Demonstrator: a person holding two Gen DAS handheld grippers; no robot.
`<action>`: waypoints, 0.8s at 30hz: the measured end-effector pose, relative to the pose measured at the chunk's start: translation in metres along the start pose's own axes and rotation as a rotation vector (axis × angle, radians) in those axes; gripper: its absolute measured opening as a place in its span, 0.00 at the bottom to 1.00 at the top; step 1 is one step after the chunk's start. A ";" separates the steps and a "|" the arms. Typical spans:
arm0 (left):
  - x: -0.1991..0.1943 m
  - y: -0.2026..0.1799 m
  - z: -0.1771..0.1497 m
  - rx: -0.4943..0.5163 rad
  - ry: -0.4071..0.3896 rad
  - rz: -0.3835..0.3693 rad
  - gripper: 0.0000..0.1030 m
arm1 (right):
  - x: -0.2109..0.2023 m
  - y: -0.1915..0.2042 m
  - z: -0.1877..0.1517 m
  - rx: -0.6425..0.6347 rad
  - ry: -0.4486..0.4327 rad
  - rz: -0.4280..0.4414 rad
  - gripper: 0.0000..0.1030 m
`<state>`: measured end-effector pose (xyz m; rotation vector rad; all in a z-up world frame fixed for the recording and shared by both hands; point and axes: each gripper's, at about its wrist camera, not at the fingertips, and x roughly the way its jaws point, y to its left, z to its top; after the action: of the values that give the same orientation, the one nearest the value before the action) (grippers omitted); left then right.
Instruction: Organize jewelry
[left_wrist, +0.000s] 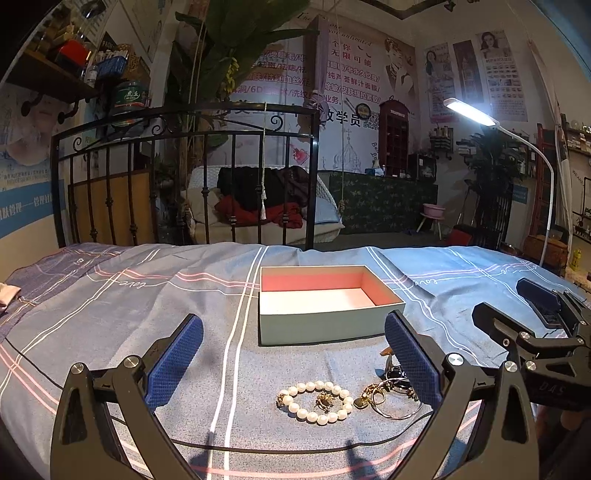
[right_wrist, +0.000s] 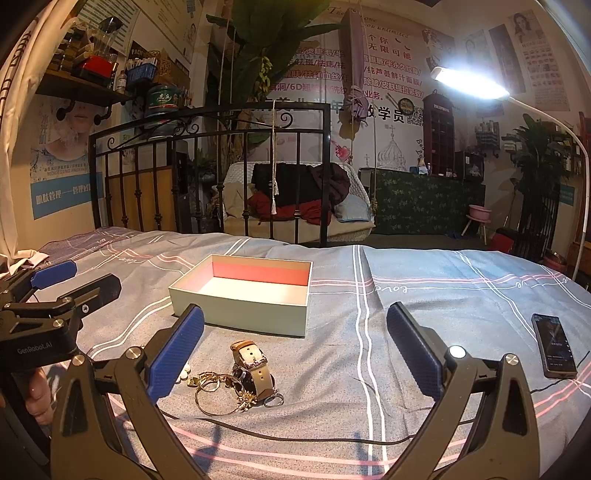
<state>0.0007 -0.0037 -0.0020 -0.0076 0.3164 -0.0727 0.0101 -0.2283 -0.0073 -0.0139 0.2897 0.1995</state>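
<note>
An open pale green box (left_wrist: 325, 325) with a pink and white inside sits empty on the bed; it also shows in the right wrist view (right_wrist: 255, 314). In front of it lie a pearl bracelet (left_wrist: 316, 402), a small gold piece (left_wrist: 324, 400) inside its loop, a gold bangle with charms (left_wrist: 391, 400) and a watch with a tan strap (right_wrist: 253, 363). The bangle also shows in the right wrist view (right_wrist: 221, 393). My left gripper (left_wrist: 293, 356) is open and empty above the pearls. My right gripper (right_wrist: 295, 347) is open and empty, right of the watch.
The bed has a blue-grey striped cover (left_wrist: 147, 314). A phone (right_wrist: 554, 345) lies on the cover at the right. A black cable (right_wrist: 295, 437) runs across the cover in front. A black iron bed frame (left_wrist: 184, 177) stands behind. A lit white lamp (right_wrist: 469, 83) arches over the right side.
</note>
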 end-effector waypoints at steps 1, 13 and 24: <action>0.000 -0.001 0.000 0.000 0.000 -0.006 0.94 | 0.000 0.000 0.000 0.001 0.000 0.001 0.94; -0.007 0.001 0.003 -0.032 -0.044 -0.004 0.94 | -0.002 -0.001 0.001 0.010 -0.006 0.004 0.94; -0.007 0.001 0.005 -0.046 -0.018 0.001 0.94 | -0.003 -0.001 0.001 0.012 -0.010 0.003 0.94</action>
<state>-0.0044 -0.0018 0.0053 -0.0533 0.3003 -0.0648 0.0077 -0.2299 -0.0052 -0.0006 0.2811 0.2010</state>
